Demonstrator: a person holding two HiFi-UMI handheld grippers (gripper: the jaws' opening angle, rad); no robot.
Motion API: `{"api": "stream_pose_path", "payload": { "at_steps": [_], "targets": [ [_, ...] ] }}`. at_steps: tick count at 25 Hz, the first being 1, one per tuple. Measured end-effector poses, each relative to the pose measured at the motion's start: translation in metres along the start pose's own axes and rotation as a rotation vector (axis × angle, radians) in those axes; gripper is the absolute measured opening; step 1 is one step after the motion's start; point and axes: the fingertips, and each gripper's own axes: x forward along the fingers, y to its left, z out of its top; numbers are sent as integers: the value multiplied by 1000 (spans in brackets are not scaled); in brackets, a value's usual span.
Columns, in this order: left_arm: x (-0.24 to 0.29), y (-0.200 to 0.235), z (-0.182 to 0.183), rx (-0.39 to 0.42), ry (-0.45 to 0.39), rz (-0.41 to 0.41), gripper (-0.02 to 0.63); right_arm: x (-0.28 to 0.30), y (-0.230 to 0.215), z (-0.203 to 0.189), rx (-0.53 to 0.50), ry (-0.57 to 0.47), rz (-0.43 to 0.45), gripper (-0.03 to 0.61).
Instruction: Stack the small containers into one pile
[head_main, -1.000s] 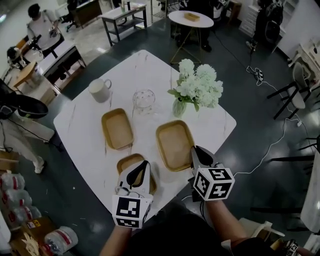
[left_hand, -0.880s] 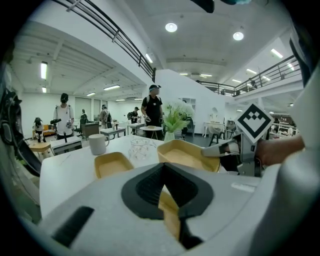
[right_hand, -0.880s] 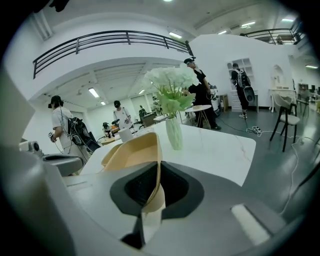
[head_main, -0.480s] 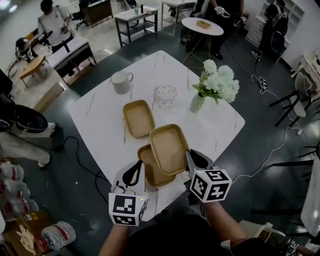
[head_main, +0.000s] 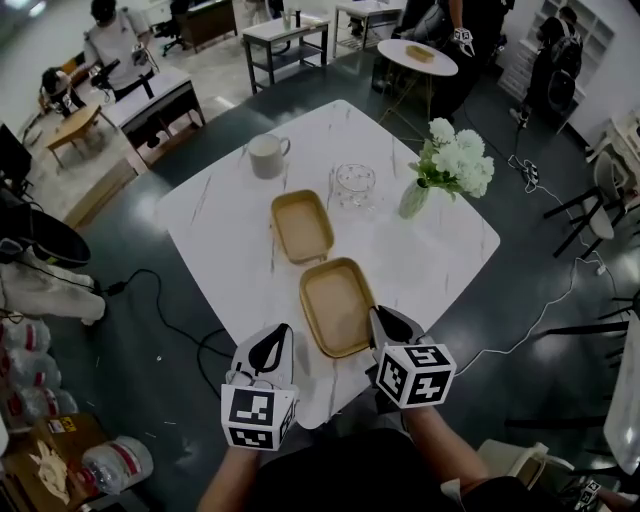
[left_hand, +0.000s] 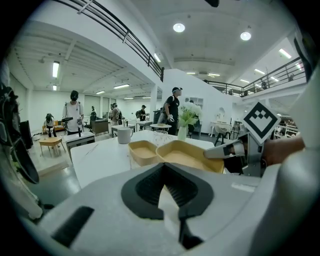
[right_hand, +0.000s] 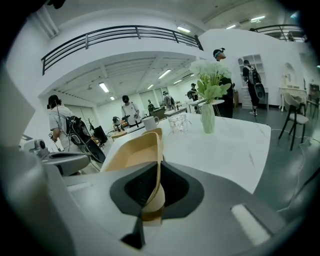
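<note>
Because the right claw (head_main: 378, 318) is clamped on the thin rim of the near tray (head_main: 336, 305) at its near right corner, only one wall sits between the jaws. That lets the tray be carried hollow side up without a jaw reaching far inside. The right gripper view shows that rim running straight through the closed jaws.

The tray lies by the table (head_main: 225, 235) edge closest to the person. I cannot tell whether it rests on the top, hangs just above it, or sits on another container, since nothing shows beneath it.

Its long axis runs away from the person, leaning a little to the left at the far end. Its far short edge points toward the far tray (head_main: 302, 226), which lies open side up on much the same heading, just beside the near tray's far left corner. In my judgement that line-up suits nesting one in the other.

The left claw (head_main: 283, 335) hovers over the table edge just left of the near tray, jaws together on nothing, probably placed there to steady or guide.

A mug (head_main: 267, 156), a glass bowl (head_main: 355, 184) and a vase of flowers (head_main: 450, 160) stand well beyond, apart from both trays.
</note>
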Motion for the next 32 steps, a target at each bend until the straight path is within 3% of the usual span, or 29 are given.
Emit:
{"api": "stream_pose_path", "payload": {
  "at_steps": [10,13,18,25,32],
  "targets": [
    [-17,2,-12,8,10,-25,-6,3,8,-18,-31,7,-35,21],
    [-21,5,-16,9,12,-28,-6,3,11,-17,-46,-11,-43,77],
    [-31,10,-19,23,6,-51,-6,-5,13,-15,-55,-44,-89,80],
    [-42,15,-29,21,-7,-110,-3,-21,18,-19,-67,-78,-163,78],
    [-32,-2,-36,-7,8,-179,23,-24,17,-23,-118,-35,-163,78]
  ]
}}
